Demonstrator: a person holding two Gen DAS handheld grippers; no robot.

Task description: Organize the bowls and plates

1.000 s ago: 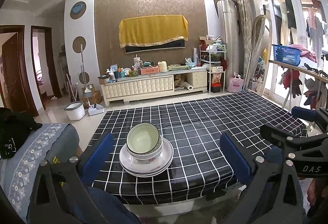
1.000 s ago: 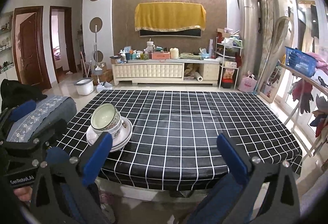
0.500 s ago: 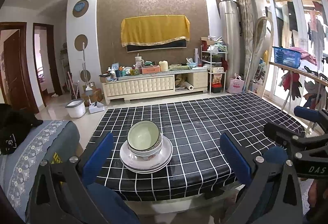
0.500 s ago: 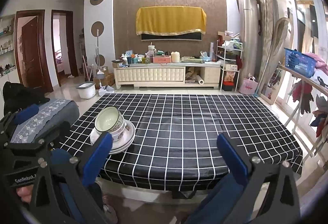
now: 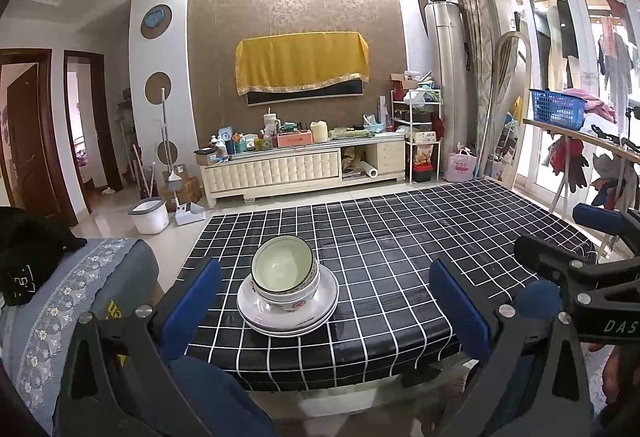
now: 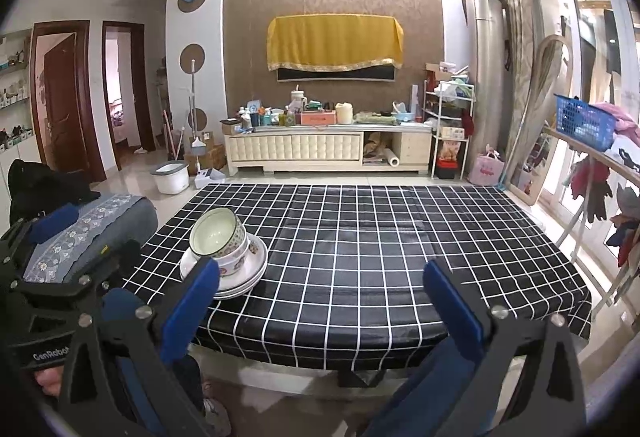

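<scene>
Above table edge | left claw (image 5: 324, 301) wide open, empty | right claw (image 6: 320, 301) wide open, empty

Each gripper, left gripper (image 5: 324, 301) and right gripper (image 6: 320, 297), has black frames, silver screws, blue pads, white lettering.

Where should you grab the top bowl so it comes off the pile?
Probably pinch the top bowl by its raised, tilted rim, one finger inside and one outside, coming from above on the near side. It sits nested in another bowl on the plates, so its sides are partly hidden.
</scene>
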